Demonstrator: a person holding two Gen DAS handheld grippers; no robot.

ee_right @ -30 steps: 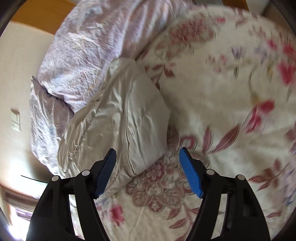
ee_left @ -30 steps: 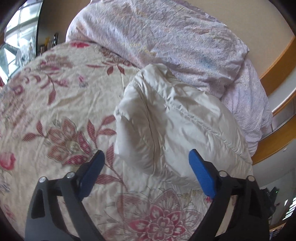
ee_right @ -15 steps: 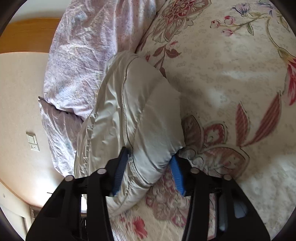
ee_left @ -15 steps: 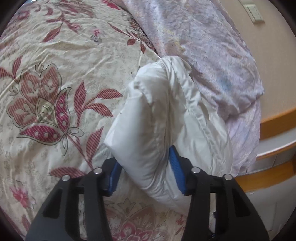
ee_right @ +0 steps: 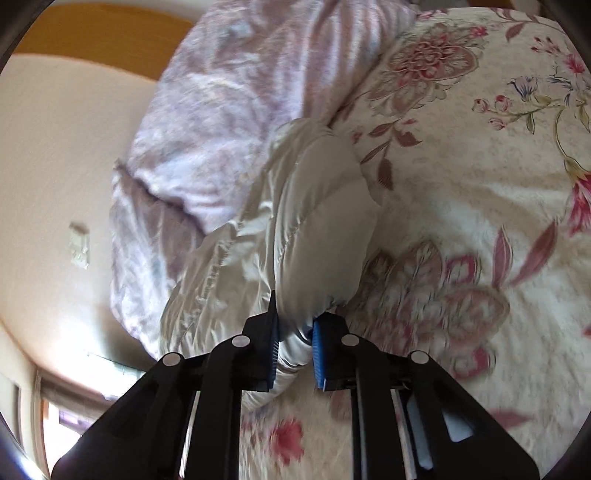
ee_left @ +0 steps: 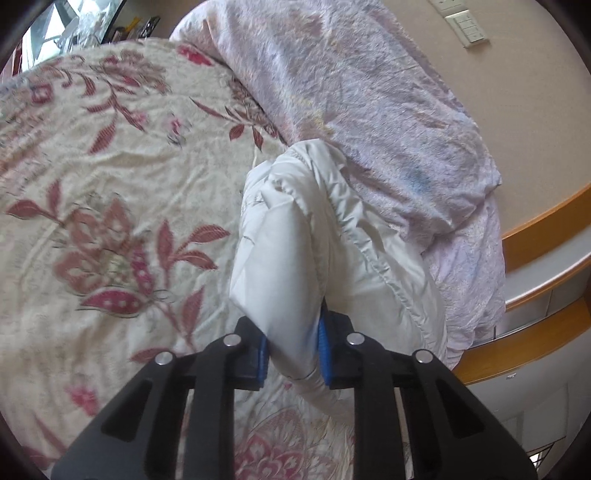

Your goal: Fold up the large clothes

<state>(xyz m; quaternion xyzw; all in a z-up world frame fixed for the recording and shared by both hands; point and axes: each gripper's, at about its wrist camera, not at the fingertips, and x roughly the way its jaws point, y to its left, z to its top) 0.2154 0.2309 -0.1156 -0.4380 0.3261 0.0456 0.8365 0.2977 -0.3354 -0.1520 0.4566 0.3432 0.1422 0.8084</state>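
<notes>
A puffy white padded jacket (ee_left: 295, 251) lies bunched on a floral bedspread (ee_left: 110, 184), against a lilac duvet. In the left wrist view my left gripper (ee_left: 291, 350) is closing its blue pads on a thick fold at the jacket's near end, and the fabric is squeezed between them. In the right wrist view the same jacket (ee_right: 317, 221) bulges up from my right gripper (ee_right: 295, 350), whose jaws are closing on another padded fold that fills the gap. The rest of the jacket trails toward the duvet, its far parts hidden.
The lilac duvet (ee_left: 369, 110) is heaped along the wall side, next to a wooden bed frame (ee_left: 535, 236). A wall switch (ee_left: 467, 27) sits above it. The floral bedspread (ee_right: 461, 203) stretches wide on the other side. A window (ee_left: 55, 26) shows at far left.
Both grippers went from wide open in front of the jacket to pinched on its padded folds. The jacket's near end has bunched up taller and narrower between the pads.
</notes>
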